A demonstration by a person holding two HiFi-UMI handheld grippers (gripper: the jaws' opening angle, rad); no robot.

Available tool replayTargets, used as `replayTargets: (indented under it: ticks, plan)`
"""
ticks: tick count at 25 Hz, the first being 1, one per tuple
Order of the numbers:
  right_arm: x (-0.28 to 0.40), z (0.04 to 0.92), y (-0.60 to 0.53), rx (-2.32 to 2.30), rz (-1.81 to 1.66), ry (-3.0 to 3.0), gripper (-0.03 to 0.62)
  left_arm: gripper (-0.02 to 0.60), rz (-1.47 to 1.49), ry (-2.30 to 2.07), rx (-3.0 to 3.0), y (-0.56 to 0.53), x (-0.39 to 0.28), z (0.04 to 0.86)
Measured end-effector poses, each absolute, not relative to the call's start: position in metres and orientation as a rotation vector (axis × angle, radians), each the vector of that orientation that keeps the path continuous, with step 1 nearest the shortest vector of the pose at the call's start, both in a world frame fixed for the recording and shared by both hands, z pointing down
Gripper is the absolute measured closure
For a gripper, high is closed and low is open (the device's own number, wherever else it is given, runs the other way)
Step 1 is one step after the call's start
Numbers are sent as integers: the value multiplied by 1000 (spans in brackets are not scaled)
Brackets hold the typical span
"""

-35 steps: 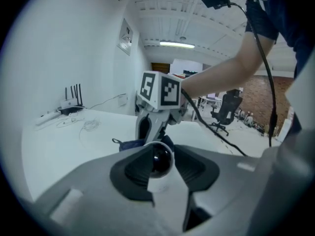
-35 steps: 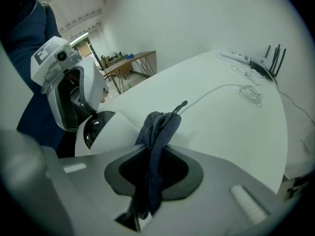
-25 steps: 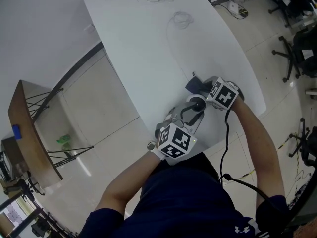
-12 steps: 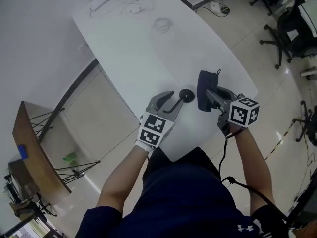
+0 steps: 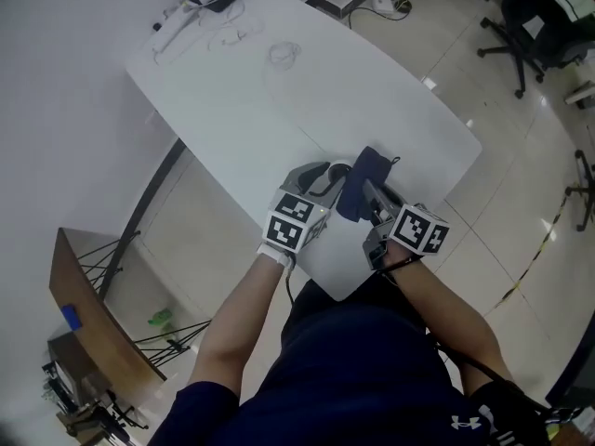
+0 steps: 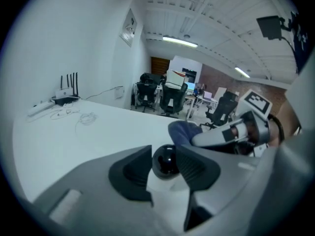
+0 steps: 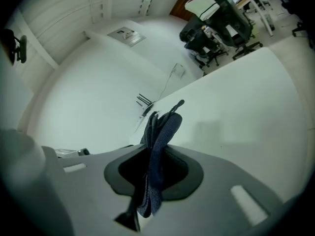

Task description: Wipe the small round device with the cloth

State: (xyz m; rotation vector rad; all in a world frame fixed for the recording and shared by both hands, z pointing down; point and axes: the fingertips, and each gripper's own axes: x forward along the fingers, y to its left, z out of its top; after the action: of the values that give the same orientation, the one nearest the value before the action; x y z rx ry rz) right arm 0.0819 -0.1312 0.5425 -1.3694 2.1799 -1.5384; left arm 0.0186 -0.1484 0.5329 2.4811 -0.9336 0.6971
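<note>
Left gripper (image 6: 163,154) – jaws just opened slightly, pads on one small round black device (image 6: 165,162) at the near end of one white table (image 5: 372,91). Right gripper (image 7: 156,156) clamps one folded dark-blue cloth (image 7: 160,132) – just beside the device.

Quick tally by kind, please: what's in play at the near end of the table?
Hand-held grippers: 2, the left hand-held gripper and the right hand-held gripper
Small round device: 1
Cloth: 1
Total: 4
</note>
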Motion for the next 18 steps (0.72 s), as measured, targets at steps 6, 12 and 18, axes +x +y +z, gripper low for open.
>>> replayTargets:
  ticks: [6, 12, 18]
  plan:
    - [90, 581, -123, -1451, -1642, 2035, 528, 431, 766, -916, 2523, -150, 17, 536]
    - [97, 621, -121, -1588, -1768, 2065, 530, 443, 713, -909, 2506, -146, 23, 535]
    - [108, 637, -125, -1896, -1631, 2450, 530, 447, 670, -924, 2460, -143, 25, 537]
